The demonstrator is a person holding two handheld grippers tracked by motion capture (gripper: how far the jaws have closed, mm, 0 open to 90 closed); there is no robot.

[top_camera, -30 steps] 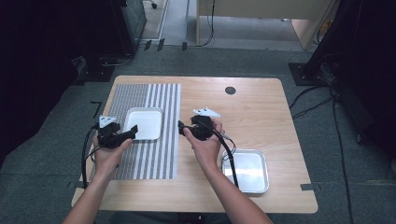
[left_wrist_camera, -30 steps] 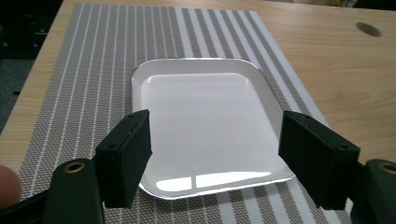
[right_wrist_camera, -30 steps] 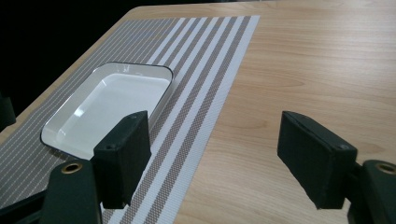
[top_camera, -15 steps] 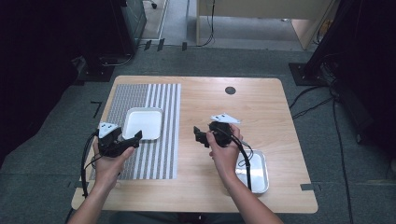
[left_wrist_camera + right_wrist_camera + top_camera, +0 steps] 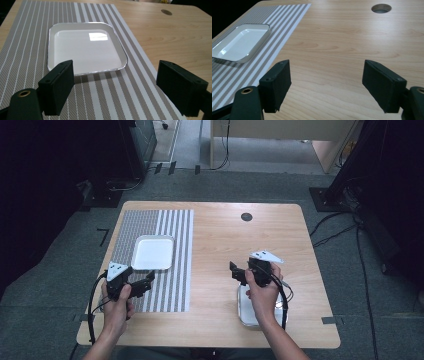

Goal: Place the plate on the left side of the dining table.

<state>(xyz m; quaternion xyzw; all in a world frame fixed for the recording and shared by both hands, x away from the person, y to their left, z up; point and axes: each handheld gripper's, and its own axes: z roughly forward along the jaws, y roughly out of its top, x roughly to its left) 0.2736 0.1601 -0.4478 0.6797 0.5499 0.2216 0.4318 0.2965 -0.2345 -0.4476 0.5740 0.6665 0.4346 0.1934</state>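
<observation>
A white square tray lies on a grey striped mat on the left half of the wooden table. My left gripper hovers over the mat just in front of the tray, pointing right. In the left gripper view the tray lies beyond my left gripper; its jaws have just been opening and nothing is between them. My right gripper is open over bare wood right of centre, pointing left. In the right gripper view my right gripper is empty, with the tray far left.
A second white tray lies near the front right edge, partly under the right hand. A round cable hole is at the table's back. Black cables trail from both grippers. The striped mat ends left of the right gripper.
The right hand has moved right and toward the front edge, away from the tray on the mat. The left hand has drawn back from that tray toward the front edge.
</observation>
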